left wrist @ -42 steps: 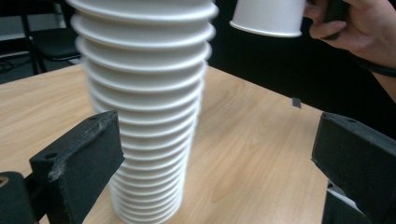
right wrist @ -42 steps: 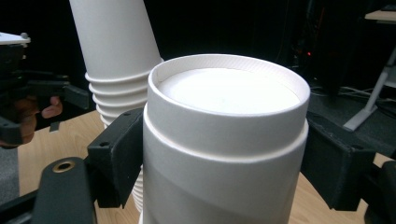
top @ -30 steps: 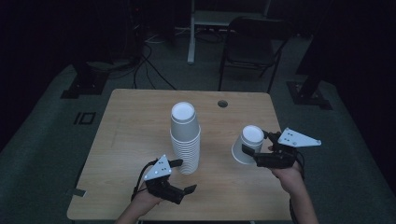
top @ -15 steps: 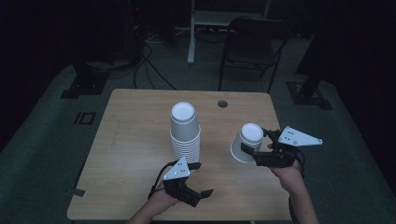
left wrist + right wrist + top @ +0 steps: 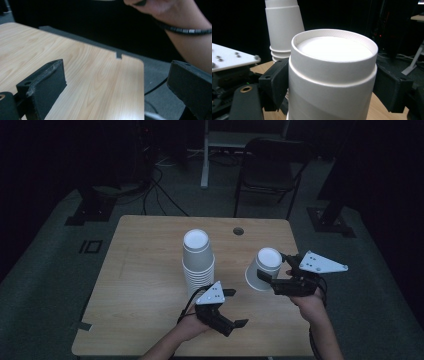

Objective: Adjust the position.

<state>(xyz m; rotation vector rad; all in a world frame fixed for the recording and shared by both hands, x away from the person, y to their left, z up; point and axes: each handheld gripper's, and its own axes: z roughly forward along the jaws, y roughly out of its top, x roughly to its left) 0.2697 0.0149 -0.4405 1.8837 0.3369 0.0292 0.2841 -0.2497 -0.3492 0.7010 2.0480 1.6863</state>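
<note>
A tall stack of upside-down white paper cups stands at the table's middle. To its right, a single upside-down white cup leans a little, with my right gripper shut on its side. In the right gripper view this cup sits between the black jaws and the stack rises behind it. My left gripper hovers near the front edge, below the stack, open and holding nothing. In the left gripper view its jaws stand wide apart over bare wood.
The wooden table has a round cable hole at the back and a notch in its edge. A dark chair and floor cables lie beyond it. A forearm with a bracelet crosses the left gripper view.
My left gripper has moved right along the front of the table and turned toward the right hand. The right gripper has barely moved and still holds the cup.
</note>
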